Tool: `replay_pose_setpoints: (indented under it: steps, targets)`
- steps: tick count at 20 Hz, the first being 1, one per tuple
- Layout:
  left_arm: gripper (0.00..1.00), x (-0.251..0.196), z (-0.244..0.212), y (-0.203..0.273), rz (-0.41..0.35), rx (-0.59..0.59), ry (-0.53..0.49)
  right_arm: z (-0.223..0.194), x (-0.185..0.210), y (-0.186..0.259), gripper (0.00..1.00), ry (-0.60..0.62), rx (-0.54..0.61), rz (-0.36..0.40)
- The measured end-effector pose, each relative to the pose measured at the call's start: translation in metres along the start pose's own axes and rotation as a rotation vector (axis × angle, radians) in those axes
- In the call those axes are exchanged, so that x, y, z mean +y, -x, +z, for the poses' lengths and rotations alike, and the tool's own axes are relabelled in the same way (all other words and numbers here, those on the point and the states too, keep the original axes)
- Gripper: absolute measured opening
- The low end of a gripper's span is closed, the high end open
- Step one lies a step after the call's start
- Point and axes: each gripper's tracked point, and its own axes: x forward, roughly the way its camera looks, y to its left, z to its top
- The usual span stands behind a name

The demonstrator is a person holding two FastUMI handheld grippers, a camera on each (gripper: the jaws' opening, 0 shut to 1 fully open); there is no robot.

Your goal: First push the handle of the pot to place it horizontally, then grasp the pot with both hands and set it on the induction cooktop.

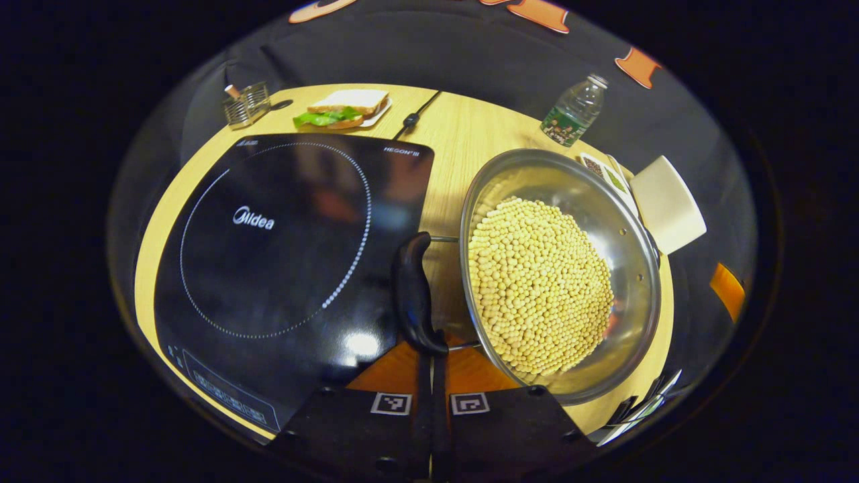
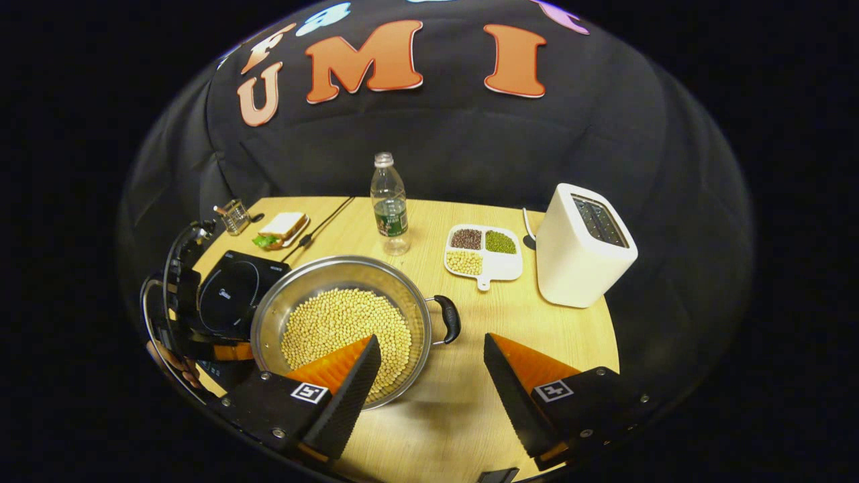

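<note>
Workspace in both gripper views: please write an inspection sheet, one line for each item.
Surface: round wooden table, lit, bare at its near right.
Job's things: steel pot full of pale beans stands on the table beside the induction cooktop, not on it.
Clutter: water bottle, sandwich on a plate, divided dish of grains, white toaster, small wire holder.
Grippers: left gripper shut on the pot's near handle; right gripper open, short of the far handle.
Cables: black cord runs behind the cooktop.
Surroundings: black cloth wall.
</note>
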Motion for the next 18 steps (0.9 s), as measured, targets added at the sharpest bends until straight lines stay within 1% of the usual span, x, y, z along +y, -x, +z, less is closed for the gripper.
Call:
replay_pose_setpoints:
  steps: [4,5,7,10,14,16,18]
  targets:
    - [0.08,-0.004,0.015,-0.008,0.0,-0.024,-0.078,-0.012,-0.003,-0.05,0.96,0.019,0.097,-0.033]
    - [0.08,-0.005,0.019,-0.009,0.003,-0.029,-0.104,-0.021,-0.005,-0.058,0.96,0.016,0.135,-0.032]
    - [0.08,-0.007,0.027,-0.011,0.008,-0.044,-0.146,-0.03,-0.013,-0.075,0.95,0.012,0.187,-0.053]
    - [0.08,-0.008,0.041,-0.021,0.017,-0.066,-0.209,-0.037,-0.024,-0.094,0.96,0.008,0.222,-0.086]
    - [0.07,-0.018,0.056,-0.03,0.005,-0.099,-0.288,-0.04,-0.034,-0.103,0.95,-0.034,0.248,-0.099]
    - [0.1,-0.024,0.061,-0.034,-0.005,-0.109,-0.312,-0.039,-0.041,-0.104,0.92,-0.056,0.248,-0.105]
    - [0.07,-0.029,0.065,-0.036,-0.023,-0.123,-0.323,-0.039,-0.046,-0.104,0.89,-0.069,0.252,-0.117]
